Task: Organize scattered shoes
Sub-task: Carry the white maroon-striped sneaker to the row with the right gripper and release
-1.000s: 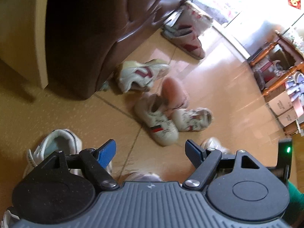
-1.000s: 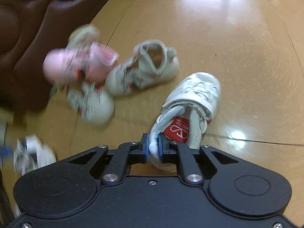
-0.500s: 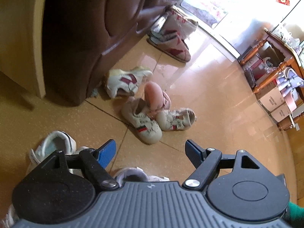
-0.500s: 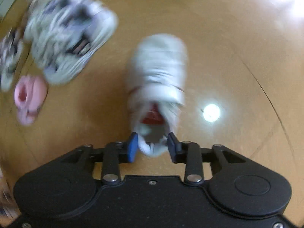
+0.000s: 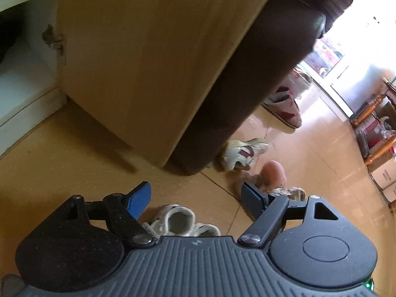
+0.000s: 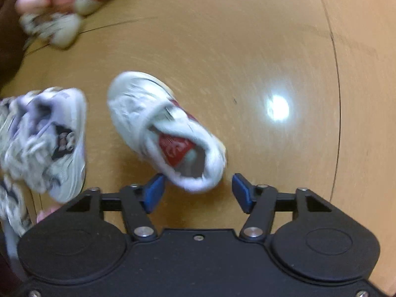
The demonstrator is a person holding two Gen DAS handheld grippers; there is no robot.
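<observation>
A white shoe with a red insole (image 6: 168, 128) lies on the floor, its heel between the pads of my right gripper (image 6: 198, 193). The jaws are opening and the pads do not press on the heel. A grey and lilac sneaker (image 6: 49, 138) lies just left of it. My left gripper (image 5: 195, 198) stands open above the floor with nothing held. A white shoe (image 5: 178, 220) shows below it, close to the gripper body. Further right lie a white and maroon sneaker (image 5: 242, 152), a pink shoe (image 5: 273, 173) and a beige shoe (image 5: 294, 193).
A wooden cabinet door (image 5: 148, 61) stands open ahead of the left gripper, with a brown sofa (image 5: 259, 86) behind it. Slippers (image 5: 284, 106) lie past the sofa. Wooden furniture and boxes (image 5: 381, 148) line the far right. A blurred pile of shoes (image 6: 49, 12) lies top left.
My right gripper swung the white shoe over beside the grey sneaker, set it on the floor and let go, its jaws widening. The left gripper rose and turned toward the cabinet door, still open.
</observation>
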